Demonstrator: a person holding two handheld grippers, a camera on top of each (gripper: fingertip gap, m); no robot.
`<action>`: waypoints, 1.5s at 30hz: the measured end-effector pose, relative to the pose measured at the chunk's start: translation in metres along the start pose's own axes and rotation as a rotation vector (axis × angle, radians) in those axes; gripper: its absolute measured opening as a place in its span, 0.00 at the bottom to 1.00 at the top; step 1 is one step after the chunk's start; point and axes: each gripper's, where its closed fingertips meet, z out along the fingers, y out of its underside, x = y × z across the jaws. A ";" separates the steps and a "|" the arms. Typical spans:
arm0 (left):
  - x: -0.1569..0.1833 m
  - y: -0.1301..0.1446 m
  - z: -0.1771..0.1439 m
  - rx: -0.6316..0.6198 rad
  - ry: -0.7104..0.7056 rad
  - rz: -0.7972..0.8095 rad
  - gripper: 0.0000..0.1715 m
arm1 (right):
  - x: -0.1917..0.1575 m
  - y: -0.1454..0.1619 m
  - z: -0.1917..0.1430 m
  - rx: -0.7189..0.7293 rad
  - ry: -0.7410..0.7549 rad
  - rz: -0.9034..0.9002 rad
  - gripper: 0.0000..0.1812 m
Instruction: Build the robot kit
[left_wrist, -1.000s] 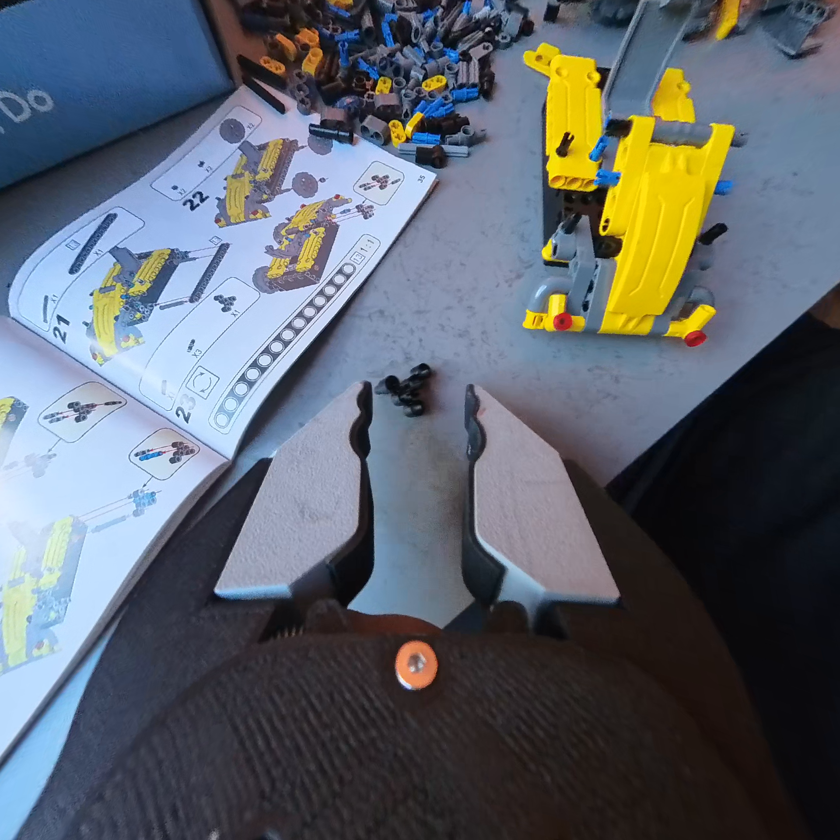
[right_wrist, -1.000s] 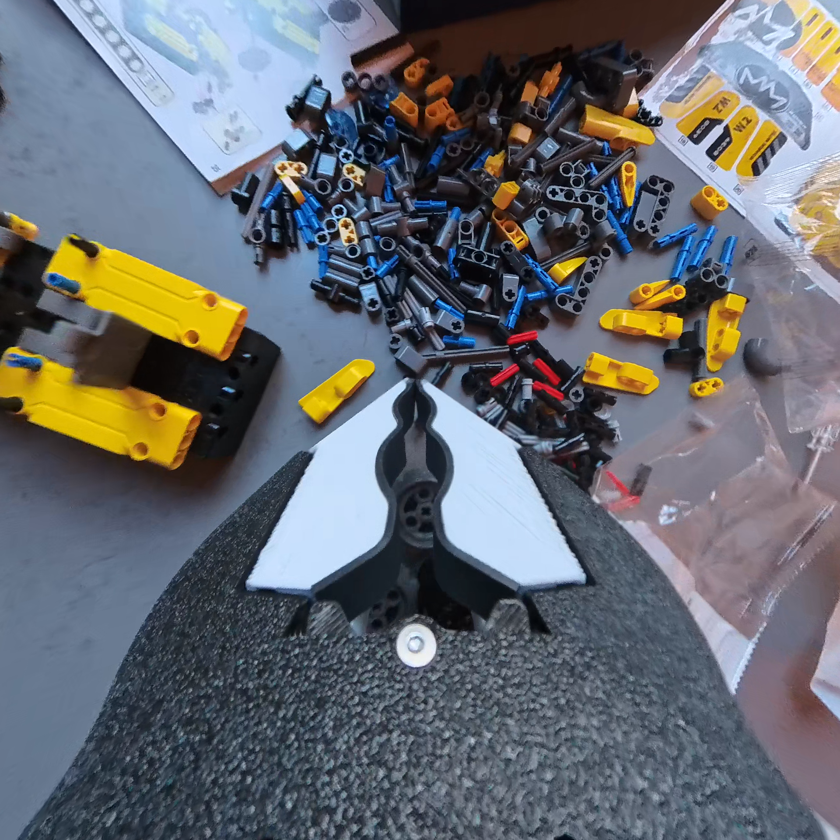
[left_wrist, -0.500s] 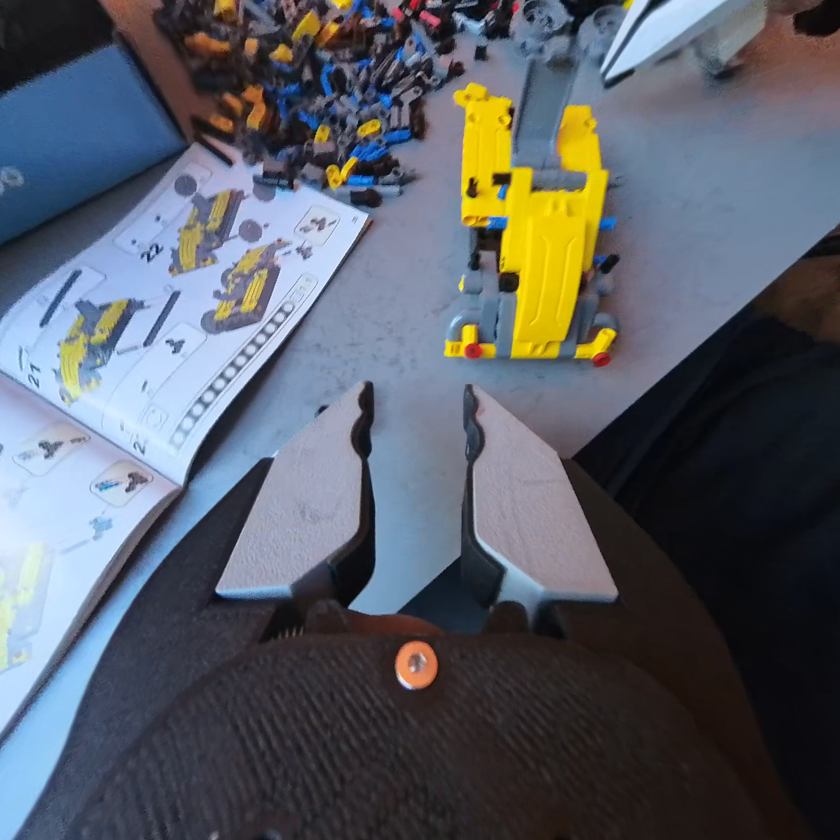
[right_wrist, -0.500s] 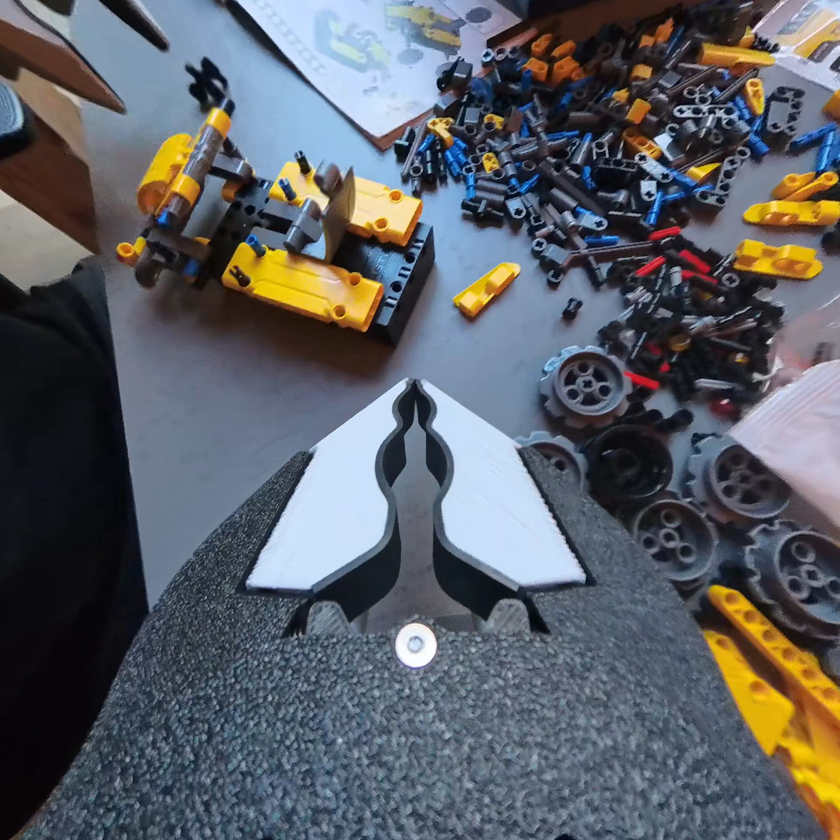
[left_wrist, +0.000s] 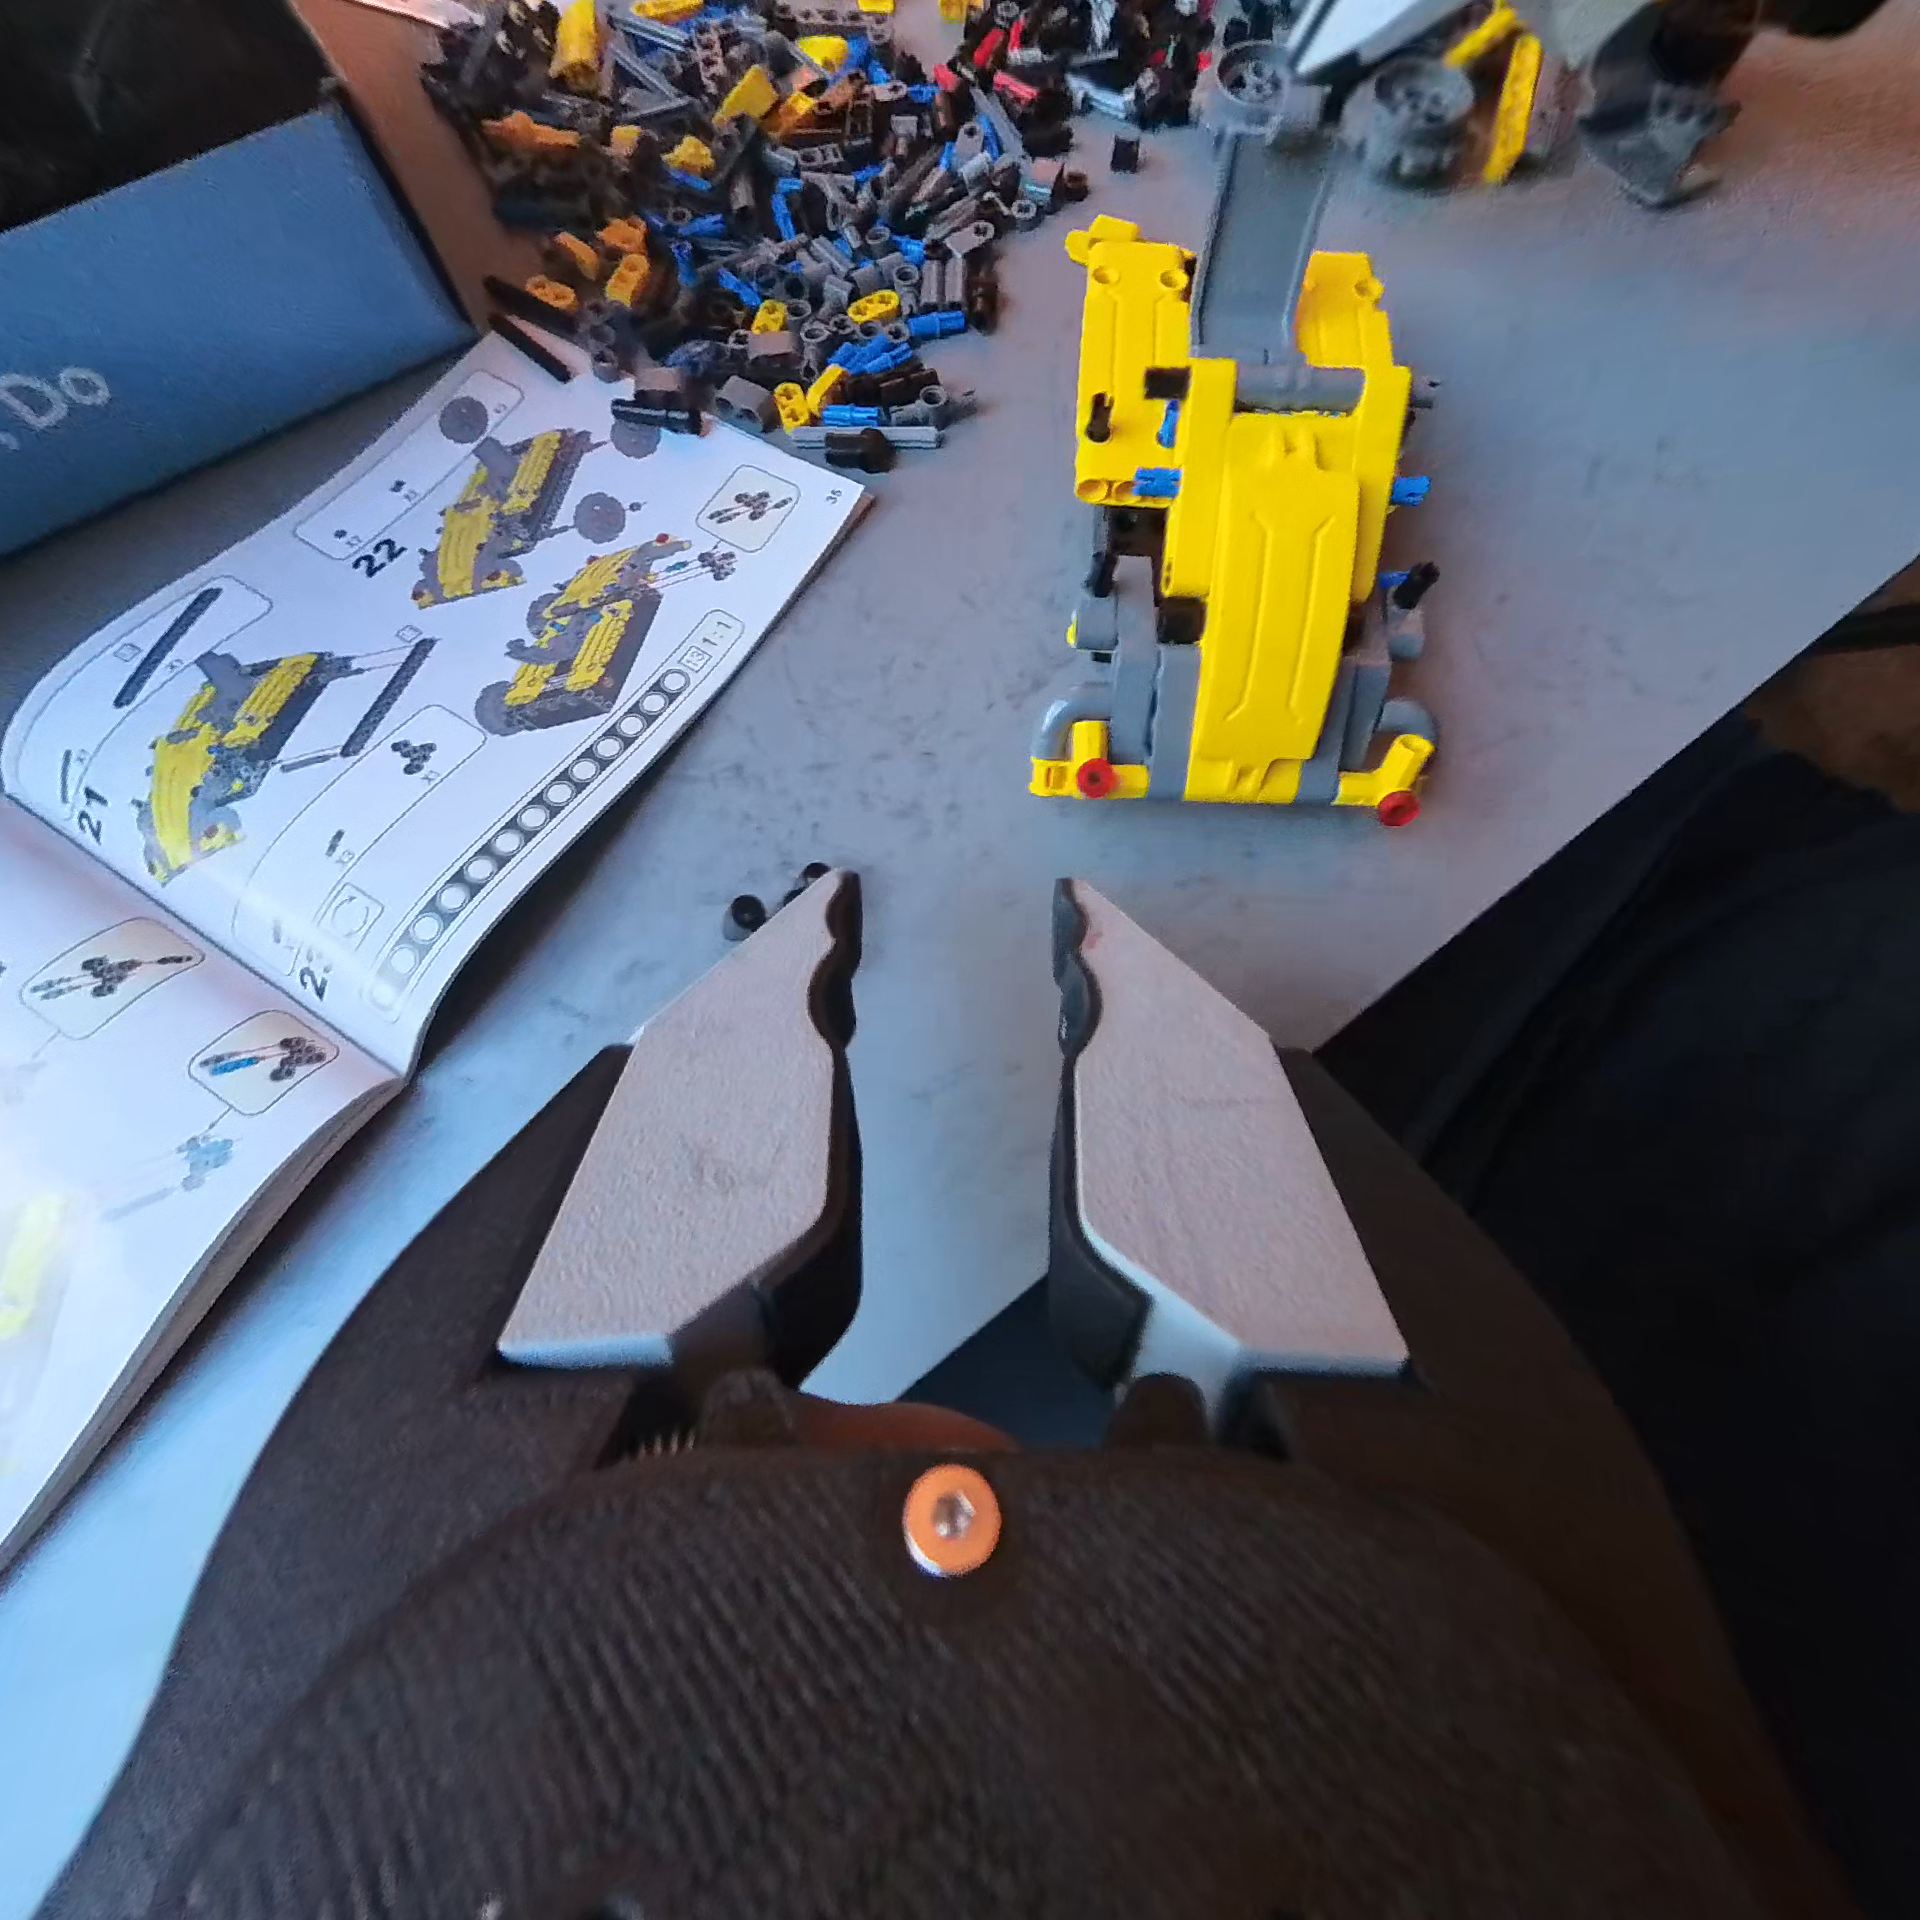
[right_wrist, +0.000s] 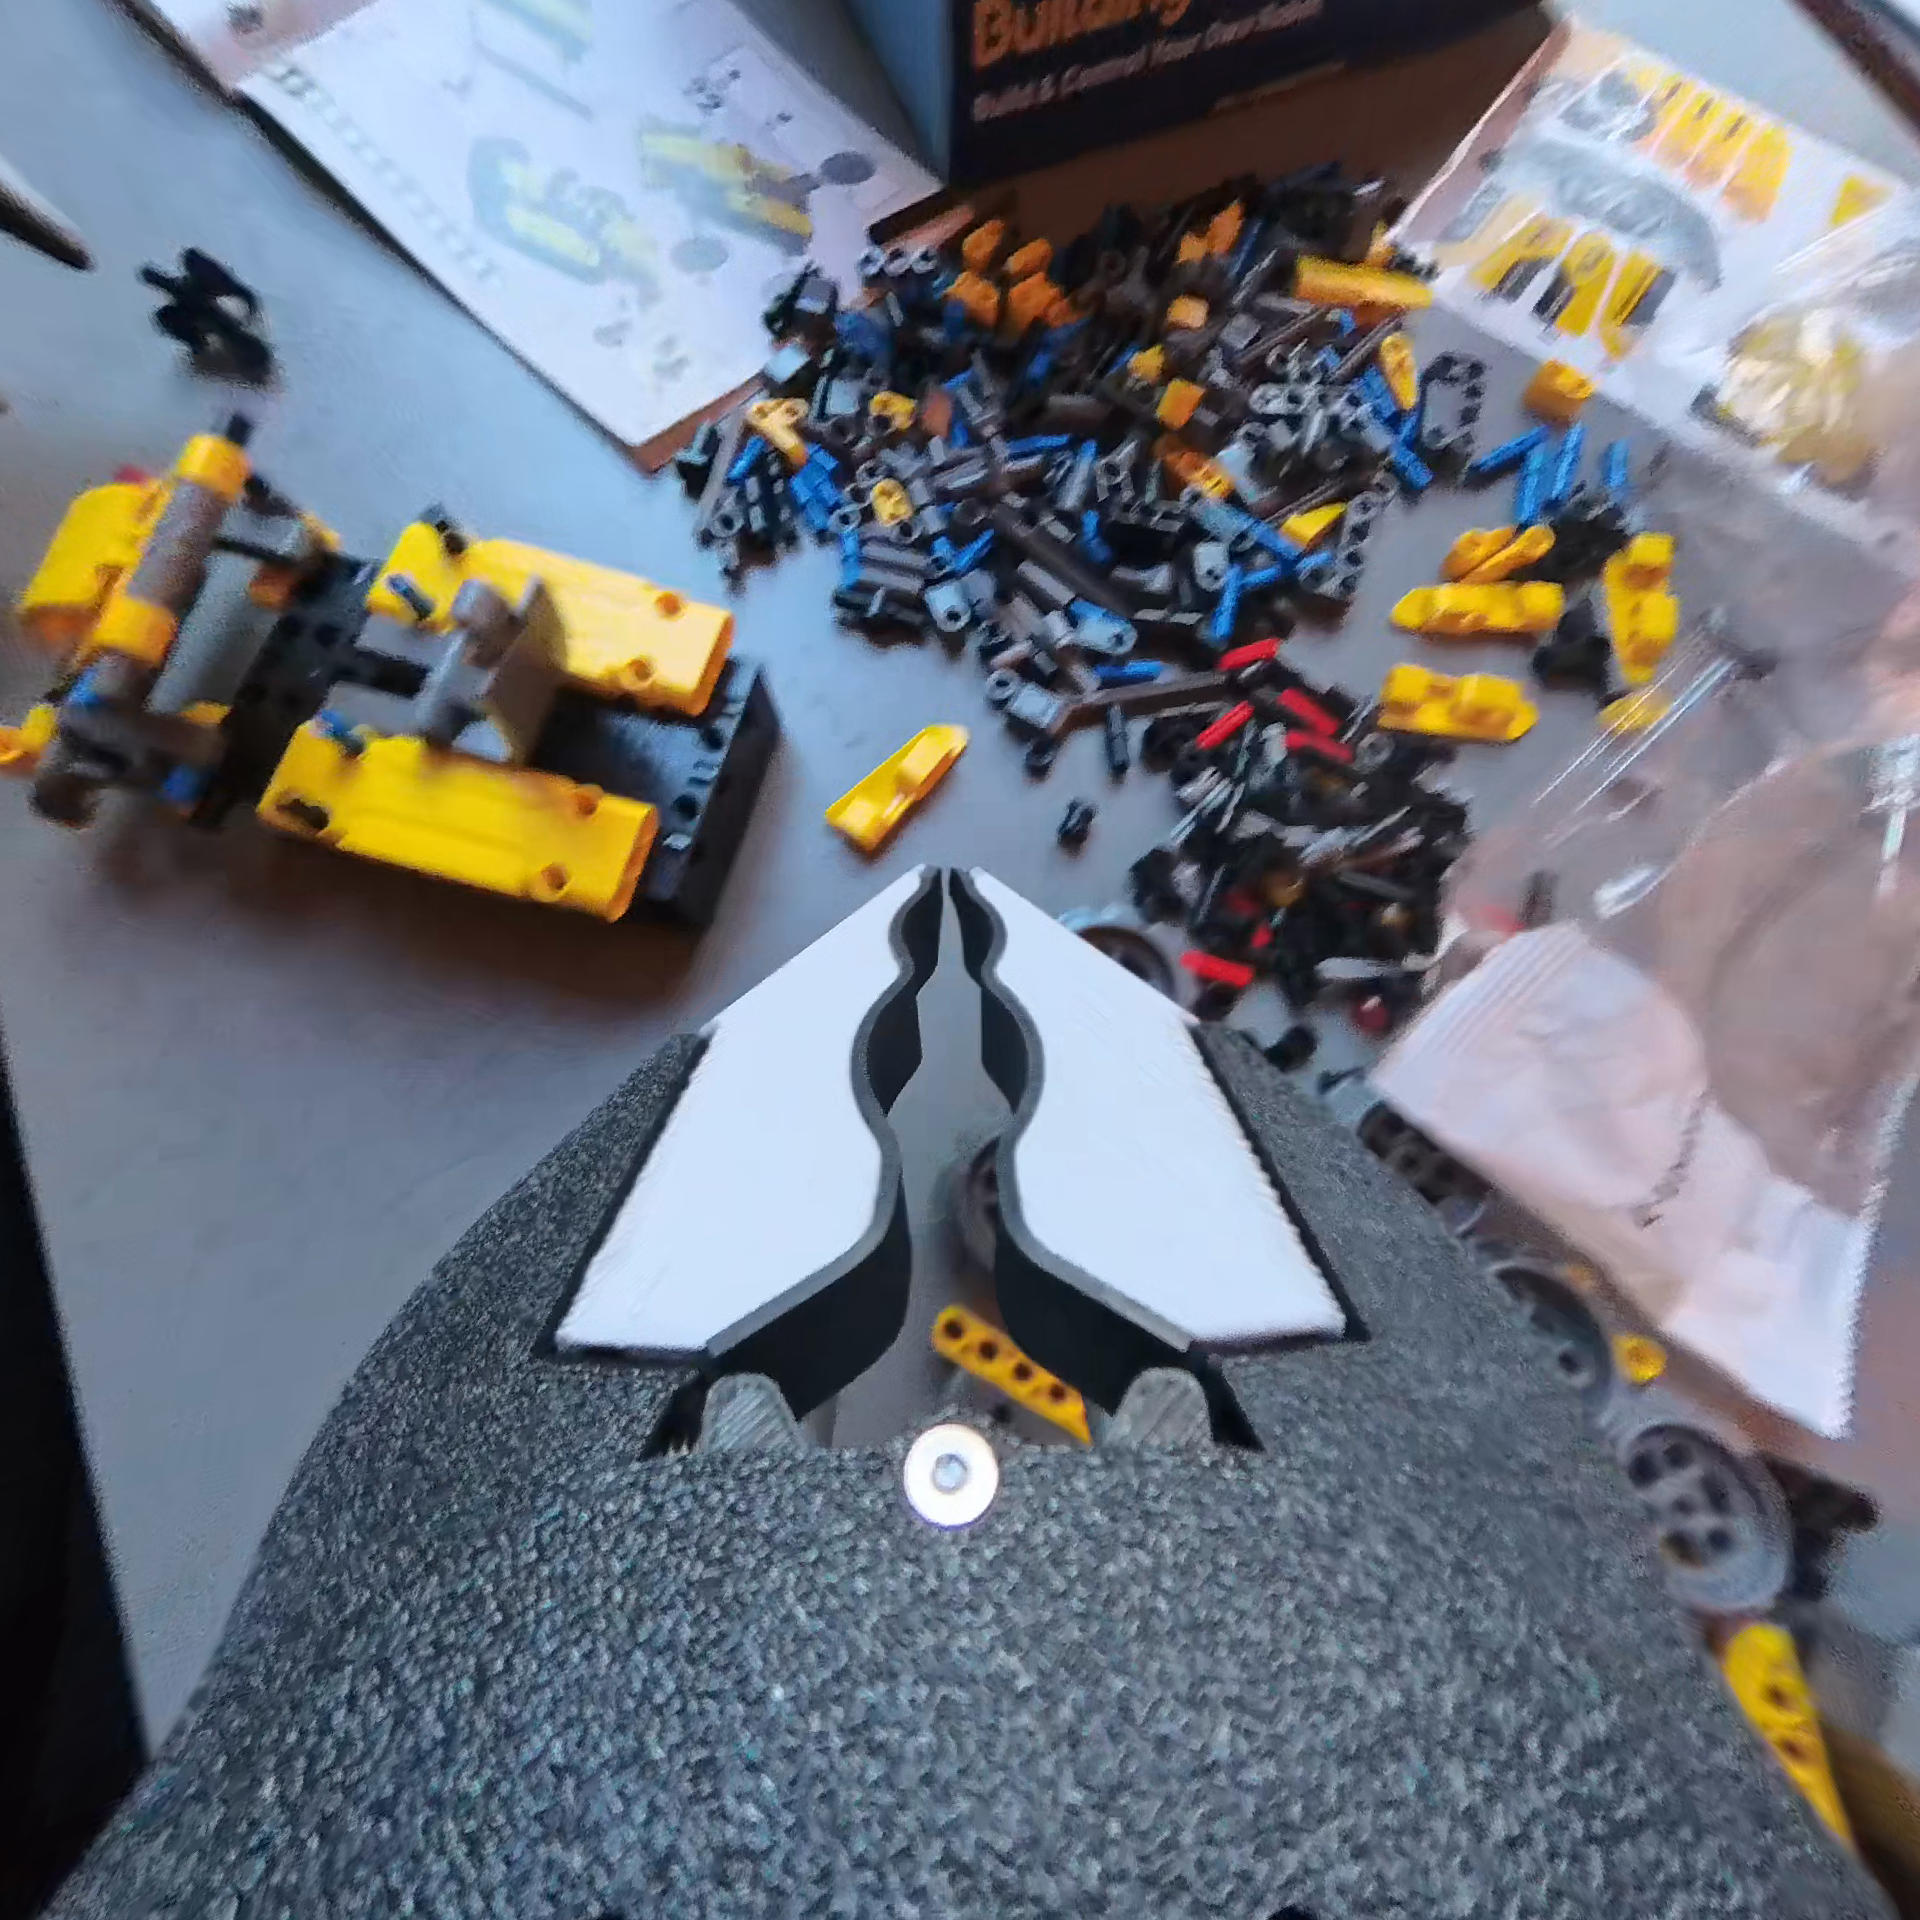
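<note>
My left gripper (left_wrist: 954, 891) is open and empty, low over the grey table (left_wrist: 935, 644). A few small black pins (left_wrist: 769, 906) lie just beside its left fingertip. A part-built yellow and grey brick vehicle (left_wrist: 1247, 582) stands ahead and to the right. My right gripper (right_wrist: 941, 881) is shut with nothing between its tips. It hovers above the table with the same vehicle (right_wrist: 416, 707) to its left. A loose yellow panel piece (right_wrist: 899, 784) lies just ahead of it, and a big pile of small parts (right_wrist: 1091, 499) lies beyond.
An open instruction booklet (left_wrist: 416, 675) lies at the left beside a blue box (left_wrist: 187, 312). The parts pile (left_wrist: 790, 208) fills the far side. Plastic bags (right_wrist: 1662, 1039), a sticker sheet (right_wrist: 1621, 229) and grey wheels (right_wrist: 1704, 1507) lie at the right. The table edge and dark clothing (left_wrist: 1662, 1143) are at the near right. Spacing between my two grippers at the tips: around 25 cm.
The left gripper drew back, then came closer again; the black pins now sit beside its left tip. The right gripper pulled away from the parts pile and stayed shut.
</note>
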 end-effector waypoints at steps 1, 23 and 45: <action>-0.002 0.001 -0.001 0.009 0.000 -0.011 0.19 | 0.006 -0.006 0.003 -0.009 0.009 -0.018 0.02; -0.037 0.015 -0.002 0.078 0.048 -0.108 0.19 | 0.056 -0.017 0.055 -0.237 -0.024 -0.128 0.08; -0.036 0.013 0.005 0.065 0.060 -0.113 0.19 | 0.050 -0.006 0.058 -0.293 -0.086 -0.153 0.09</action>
